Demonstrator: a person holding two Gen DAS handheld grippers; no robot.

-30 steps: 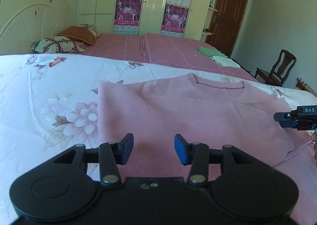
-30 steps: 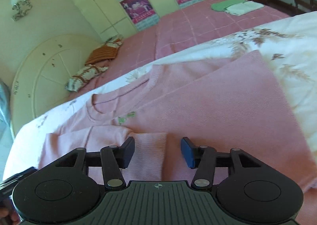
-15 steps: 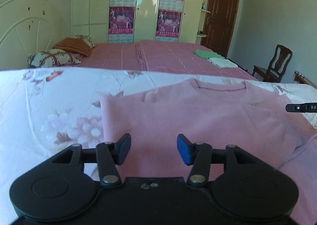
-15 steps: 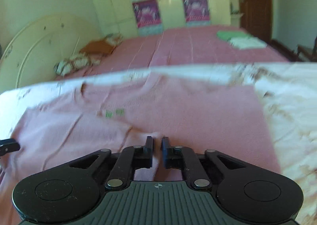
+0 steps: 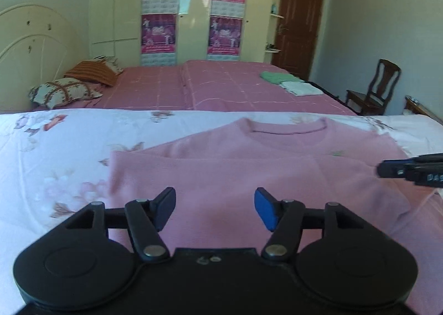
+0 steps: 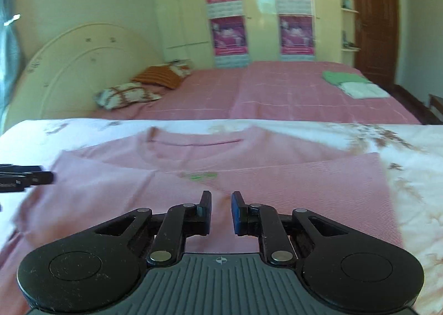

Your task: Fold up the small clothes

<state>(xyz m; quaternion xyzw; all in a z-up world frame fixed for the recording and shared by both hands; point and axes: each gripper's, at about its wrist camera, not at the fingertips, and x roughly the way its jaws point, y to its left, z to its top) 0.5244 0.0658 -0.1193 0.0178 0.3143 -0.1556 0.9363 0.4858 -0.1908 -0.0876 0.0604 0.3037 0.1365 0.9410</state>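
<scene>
**Both grippers over pink sweater**

I'm hovering my left gripper point(image 5: 214, 208) over the pink sweater point(image 5: 249, 173), jaws spread wide, gripping nothing. My right gripper point(image 6: 221, 211) is showing a narrow gap, nothing between. Sweater is lying flat on the floral sheet point(image 5: 55, 154), sleeves folded in.
</scene>
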